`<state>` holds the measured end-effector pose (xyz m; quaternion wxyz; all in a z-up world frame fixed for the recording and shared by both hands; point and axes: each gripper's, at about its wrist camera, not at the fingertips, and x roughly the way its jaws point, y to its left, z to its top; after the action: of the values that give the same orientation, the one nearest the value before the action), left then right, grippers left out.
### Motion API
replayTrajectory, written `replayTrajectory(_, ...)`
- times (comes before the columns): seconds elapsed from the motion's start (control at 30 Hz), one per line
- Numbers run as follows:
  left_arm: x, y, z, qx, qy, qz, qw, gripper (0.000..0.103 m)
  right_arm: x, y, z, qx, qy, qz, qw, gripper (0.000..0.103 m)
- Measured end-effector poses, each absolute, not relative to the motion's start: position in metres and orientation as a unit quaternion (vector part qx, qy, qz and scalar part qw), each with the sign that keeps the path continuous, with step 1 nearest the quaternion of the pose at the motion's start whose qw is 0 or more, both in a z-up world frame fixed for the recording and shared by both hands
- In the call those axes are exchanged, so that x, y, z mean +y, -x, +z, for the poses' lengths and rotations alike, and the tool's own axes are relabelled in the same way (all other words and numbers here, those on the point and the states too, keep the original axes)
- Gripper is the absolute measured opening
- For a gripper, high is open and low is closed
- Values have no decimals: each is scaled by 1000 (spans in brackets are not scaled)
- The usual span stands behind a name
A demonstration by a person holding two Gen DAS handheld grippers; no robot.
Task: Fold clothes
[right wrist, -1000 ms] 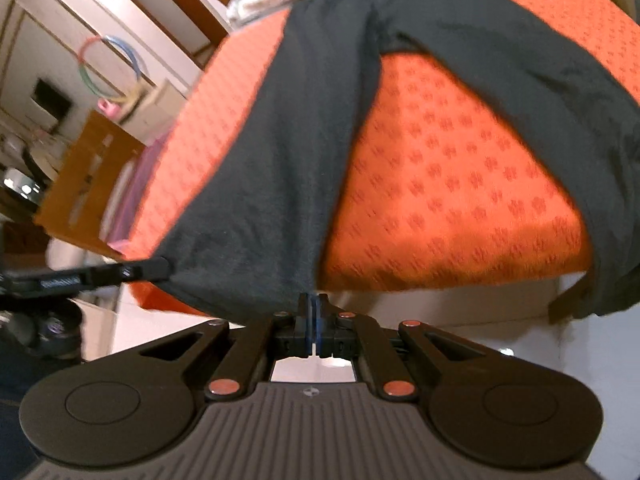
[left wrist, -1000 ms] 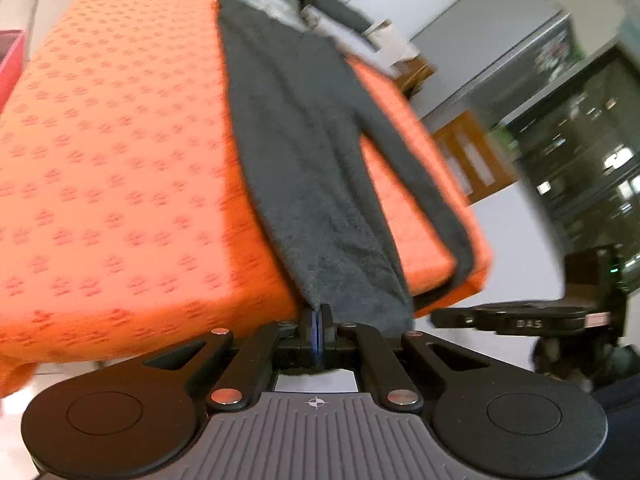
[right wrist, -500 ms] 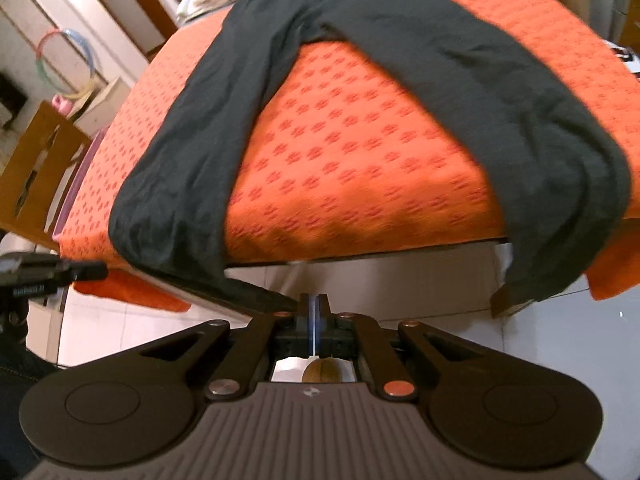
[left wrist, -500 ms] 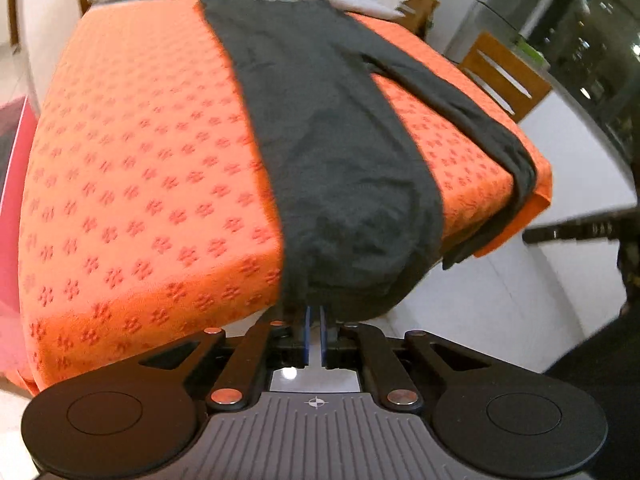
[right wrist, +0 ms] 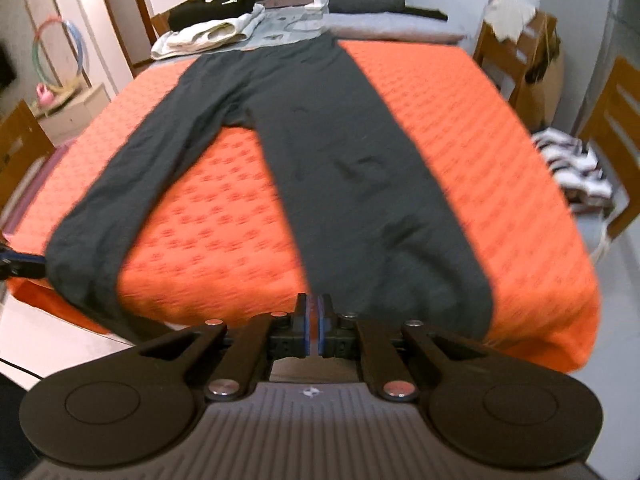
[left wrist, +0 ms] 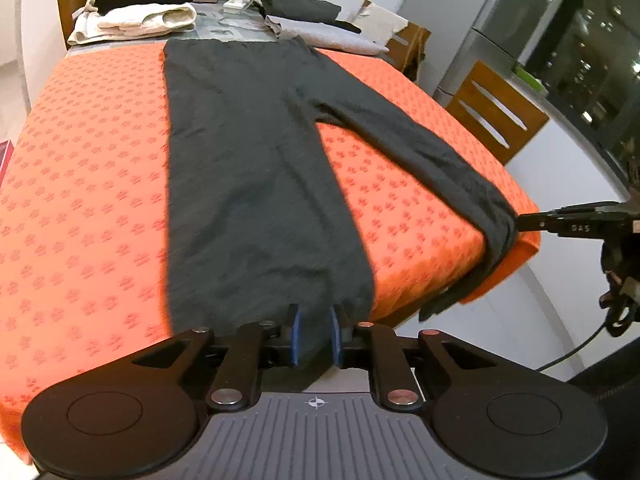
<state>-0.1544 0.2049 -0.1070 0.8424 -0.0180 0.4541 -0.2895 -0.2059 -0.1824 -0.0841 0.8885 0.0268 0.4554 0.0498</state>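
Dark grey trousers (left wrist: 248, 184) lie flat on the orange table cover (left wrist: 80, 200), waist at the far end and legs spread toward me. My left gripper (left wrist: 314, 336) is at the near edge, open, with the left leg's cuff hanging loose between its blue pads. The right leg's cuff droops over the table's right corner, where my right gripper (left wrist: 520, 222) touches it. In the right wrist view the trousers (right wrist: 360, 184) run up the middle. My right gripper (right wrist: 313, 328) is shut on the cuff's inner edge. The left gripper (right wrist: 24, 266) shows at the far left.
Folded clothes sit at the table's far end: a cream pile (left wrist: 136, 20) and black and grey pieces (left wrist: 316, 24). Wooden chairs (left wrist: 496, 112) (right wrist: 616, 120) stand along the right side, with a striped cloth (right wrist: 576, 168) on one seat. White floor lies below the near edge.
Both grippers swung round to face the table squarely and drew the legs straight. The left gripper's pads have spread apart around its cuff. The right gripper stays shut.
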Motion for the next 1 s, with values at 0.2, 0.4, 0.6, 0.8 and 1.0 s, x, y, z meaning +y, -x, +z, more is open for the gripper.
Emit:
replayTrajectory(0.2, 163, 159, -100, 450, 28, -258, 854, 23, -213, 180, -93, 443, 33, 69, 893, 24)
replayTrajectory(0.4, 134, 168, -95, 446, 44, -214, 868, 23, -220, 159, -109, 444, 89, 119, 883, 28)
replayTrajectory(0.6, 121, 176, -95, 445, 66, -164, 878, 23, -224, 158, -122, 444, 103, 164, 875, 11)
replayTrajectory(0.8, 119, 176, -94, 440, 70, -129, 886, 23, -232, 169, -115, 432, 99, 179, 878, 2)
replayTrajectory(1.0, 143, 158, -86, 428, 72, -96, 896, 23, -244, 182, -111, 438, 99, 174, 877, 2)
